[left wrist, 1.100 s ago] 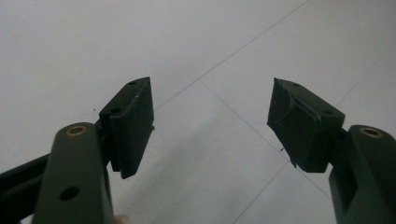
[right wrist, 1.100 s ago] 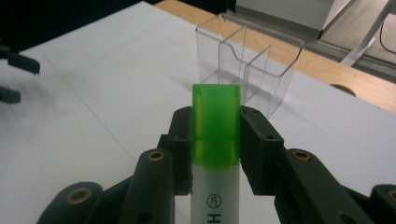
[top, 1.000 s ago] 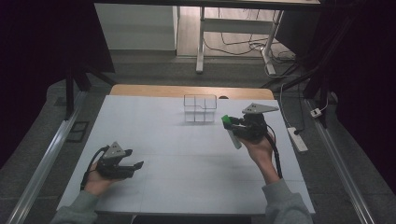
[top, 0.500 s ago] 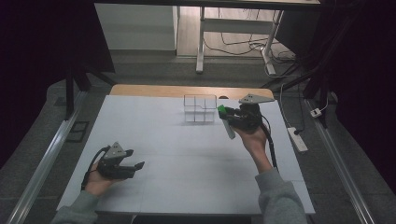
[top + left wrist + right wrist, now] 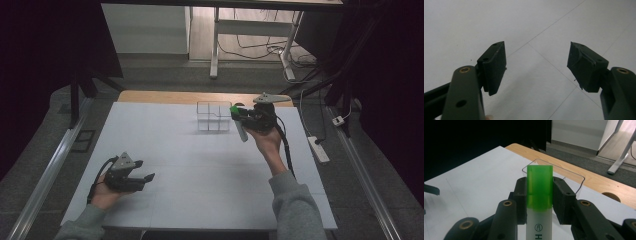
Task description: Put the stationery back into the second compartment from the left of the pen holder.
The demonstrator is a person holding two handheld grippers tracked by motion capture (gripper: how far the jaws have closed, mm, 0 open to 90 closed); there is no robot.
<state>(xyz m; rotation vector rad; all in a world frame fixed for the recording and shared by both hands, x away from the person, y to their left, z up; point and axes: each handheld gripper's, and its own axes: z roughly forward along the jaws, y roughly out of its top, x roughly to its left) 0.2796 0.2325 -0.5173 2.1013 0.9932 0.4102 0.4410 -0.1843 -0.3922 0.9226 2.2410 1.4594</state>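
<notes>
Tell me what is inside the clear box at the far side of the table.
Through the clear box walls, only a partition and white table show; nothing lies inside. In the right gripper view, the green-capped highlighter, clamped in the right gripper, covers part of the box's interior.

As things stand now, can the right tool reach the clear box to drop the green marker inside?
Probably yes. The right tool, shut on the green marker, sits just beside the clear box, whose open top has nothing over it. The left tool rests far off, near the table's front edge.
</notes>
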